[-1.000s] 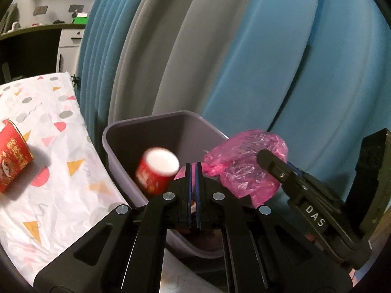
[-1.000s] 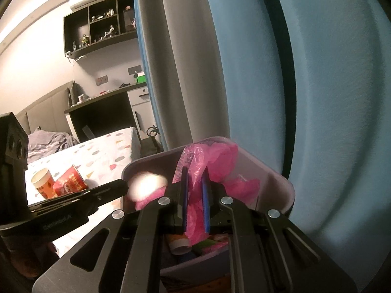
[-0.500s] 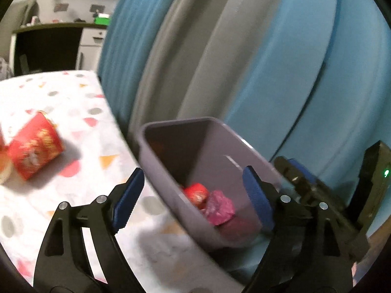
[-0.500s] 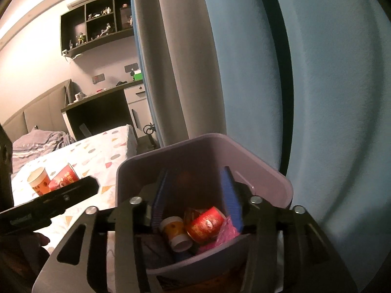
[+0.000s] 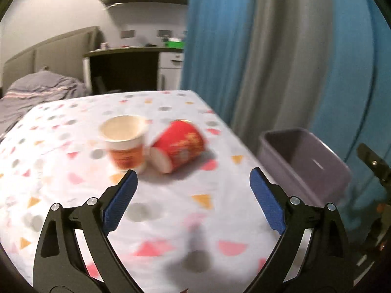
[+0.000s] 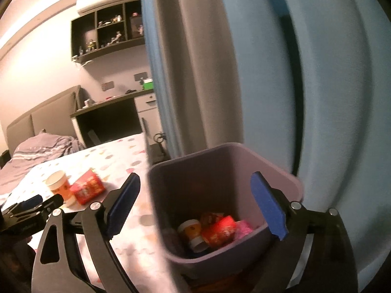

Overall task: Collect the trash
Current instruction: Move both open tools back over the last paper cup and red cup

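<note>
Purple bin (image 6: pixel 281 171) between opening right tongs (image 6: pixel 195 205), nothing gripped.

Opening, empty left hand-held gripper (image 5: pixel 193 183) faces two cups (image 5: pixel 124 144) on the table (image 5: pixel 61 127).

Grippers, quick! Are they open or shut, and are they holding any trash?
Left gripper: fingers opening wide, nothing between them, pointed at two cups on the table.
Right gripper: fingers opening wide, holding nothing, over the bin.
</note>
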Action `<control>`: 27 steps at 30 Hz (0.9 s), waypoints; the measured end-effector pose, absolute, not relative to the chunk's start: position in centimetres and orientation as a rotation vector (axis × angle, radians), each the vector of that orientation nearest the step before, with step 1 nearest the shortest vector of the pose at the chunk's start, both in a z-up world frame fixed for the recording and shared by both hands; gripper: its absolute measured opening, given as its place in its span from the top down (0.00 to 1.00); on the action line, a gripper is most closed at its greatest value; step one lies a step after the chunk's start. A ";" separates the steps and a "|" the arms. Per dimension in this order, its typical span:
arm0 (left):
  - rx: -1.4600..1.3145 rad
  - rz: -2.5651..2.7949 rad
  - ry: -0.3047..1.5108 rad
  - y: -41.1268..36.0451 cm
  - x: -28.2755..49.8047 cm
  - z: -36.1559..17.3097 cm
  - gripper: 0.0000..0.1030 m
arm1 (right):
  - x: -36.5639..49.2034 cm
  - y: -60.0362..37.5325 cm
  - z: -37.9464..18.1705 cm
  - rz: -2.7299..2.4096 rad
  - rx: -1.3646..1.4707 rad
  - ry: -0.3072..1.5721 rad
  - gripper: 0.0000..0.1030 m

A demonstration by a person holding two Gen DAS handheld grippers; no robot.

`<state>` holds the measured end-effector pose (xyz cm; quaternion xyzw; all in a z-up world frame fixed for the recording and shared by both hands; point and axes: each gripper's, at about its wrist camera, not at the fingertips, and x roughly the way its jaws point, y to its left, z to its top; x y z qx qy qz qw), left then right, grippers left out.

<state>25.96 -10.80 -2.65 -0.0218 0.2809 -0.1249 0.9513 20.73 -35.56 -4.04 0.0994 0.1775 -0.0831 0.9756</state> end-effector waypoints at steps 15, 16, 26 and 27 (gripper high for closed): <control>-0.093 -0.090 0.554 -1.2 25.6 -2.8 0.11 | 23.5 -26.2 -3.7 -0.036 0.167 0.399 0.14; -0.092 -0.097 0.556 -1.1 25.8 -3.0 0.11 | 23.7 -25.9 -3.7 -0.035 0.169 0.401 0.14; -0.095 -0.150 0.584 -2.0 29.9 -4.1 0.11 | 26.1 -24.3 -4.4 -0.030 0.190 0.431 0.14; -0.089 -0.155 0.584 -2.3 30.4 -4.2 0.11 | 26.5 -24.3 -4.5 -0.033 0.192 0.437 0.14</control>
